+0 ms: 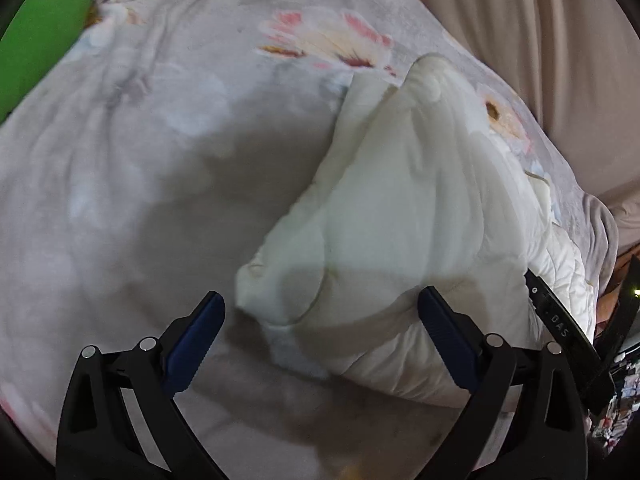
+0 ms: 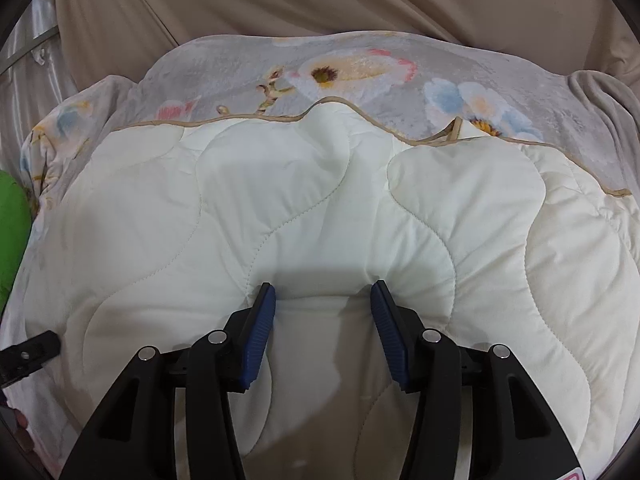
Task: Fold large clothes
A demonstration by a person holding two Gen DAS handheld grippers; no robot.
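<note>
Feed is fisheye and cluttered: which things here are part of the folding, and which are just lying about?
Job:
- cream quilt, bunched between the right tongs
- left tongs, open over the quilt's corner

Lying about:
- floral blanket beneath
- green thing at the edge
- beige cloth behind

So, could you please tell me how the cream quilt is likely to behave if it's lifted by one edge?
The cream quilt looks puffy and creased, so it would probably flop and sag. Its padded stitching suggests it is bulky but fairly light. It may drag on the floral cover.
</note>
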